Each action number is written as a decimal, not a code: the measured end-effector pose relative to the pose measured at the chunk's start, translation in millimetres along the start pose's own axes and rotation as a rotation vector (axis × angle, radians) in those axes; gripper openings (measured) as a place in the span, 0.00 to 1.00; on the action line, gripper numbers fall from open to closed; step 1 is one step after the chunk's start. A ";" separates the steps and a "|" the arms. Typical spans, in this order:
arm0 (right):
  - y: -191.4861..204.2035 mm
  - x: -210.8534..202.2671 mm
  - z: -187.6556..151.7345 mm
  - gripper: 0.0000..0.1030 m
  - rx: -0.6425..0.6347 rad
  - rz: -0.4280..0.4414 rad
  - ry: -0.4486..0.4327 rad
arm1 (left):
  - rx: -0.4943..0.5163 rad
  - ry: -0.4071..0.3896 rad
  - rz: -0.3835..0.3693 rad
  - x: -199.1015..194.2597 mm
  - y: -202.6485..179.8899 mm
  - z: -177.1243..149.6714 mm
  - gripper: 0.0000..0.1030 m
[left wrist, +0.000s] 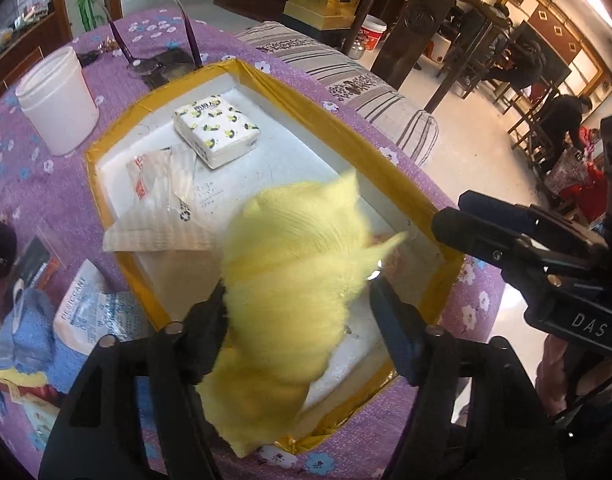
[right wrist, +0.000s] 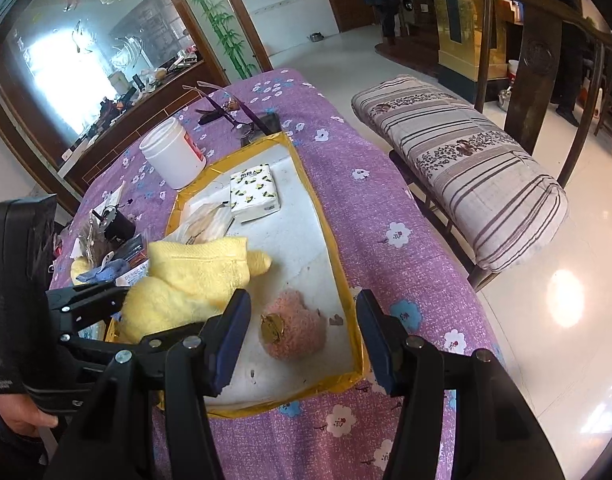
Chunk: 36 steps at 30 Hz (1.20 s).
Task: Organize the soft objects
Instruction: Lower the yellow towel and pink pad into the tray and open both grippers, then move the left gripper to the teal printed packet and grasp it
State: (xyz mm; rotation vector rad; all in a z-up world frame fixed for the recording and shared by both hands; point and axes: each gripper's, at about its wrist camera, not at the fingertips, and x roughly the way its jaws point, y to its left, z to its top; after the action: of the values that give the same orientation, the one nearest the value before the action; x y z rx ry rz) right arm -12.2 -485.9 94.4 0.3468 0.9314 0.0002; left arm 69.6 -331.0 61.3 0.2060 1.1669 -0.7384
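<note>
Your left gripper (left wrist: 298, 300) stands spread around the yellow towel (left wrist: 290, 272) at the tray's (left wrist: 345, 128) six o'clock edge — soft, light, floppy; pinch a thick fold. Right gripper (right wrist: 302, 340) hangs spread — empty.

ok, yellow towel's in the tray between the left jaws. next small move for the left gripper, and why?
Probably lift the left gripper straight up and clear. Its jaws stand apart, the right one off the yellow towel, and the towel already lies mostly inside the yellow-rimmed tray, one corner draped over the near rim. The right gripper hovers open above the pink plush.
</note>
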 end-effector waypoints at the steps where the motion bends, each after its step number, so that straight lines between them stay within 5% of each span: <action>1: 0.1 0.3 -0.8 0.54 0.002 0.001 0.003 | -0.015 0.007 -0.020 1.2 1.5 0.1 0.69; 7: 2.5 -4.8 -4.9 0.54 -0.002 0.005 -0.002 | -0.101 -0.040 -0.057 -21.0 16.5 1.3 0.69; 15: 43.1 8.2 -13.6 0.54 -0.124 0.092 0.047 | -0.215 -0.143 0.001 -71.5 59.4 -12.5 0.69; 23: 104.1 43.4 -26.6 0.53 -0.334 0.041 0.113 | -0.292 -0.220 0.102 -118.0 107.6 -60.5 0.69; 29: 87.5 68.0 -29.5 0.53 -0.264 -0.034 0.225 | -0.485 -0.222 0.144 -133.2 165.2 -118.2 0.70; 36: 97.9 38.7 -17.7 0.53 -0.255 -0.019 0.119 | -0.574 -0.188 0.165 -128.5 193.4 -158.1 0.70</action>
State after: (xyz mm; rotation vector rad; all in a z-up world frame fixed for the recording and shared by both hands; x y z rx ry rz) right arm 11.7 -382.6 83.0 0.1019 1.0397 0.1227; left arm 45.5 -51.2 68.8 -0.2414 1.1202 -0.2506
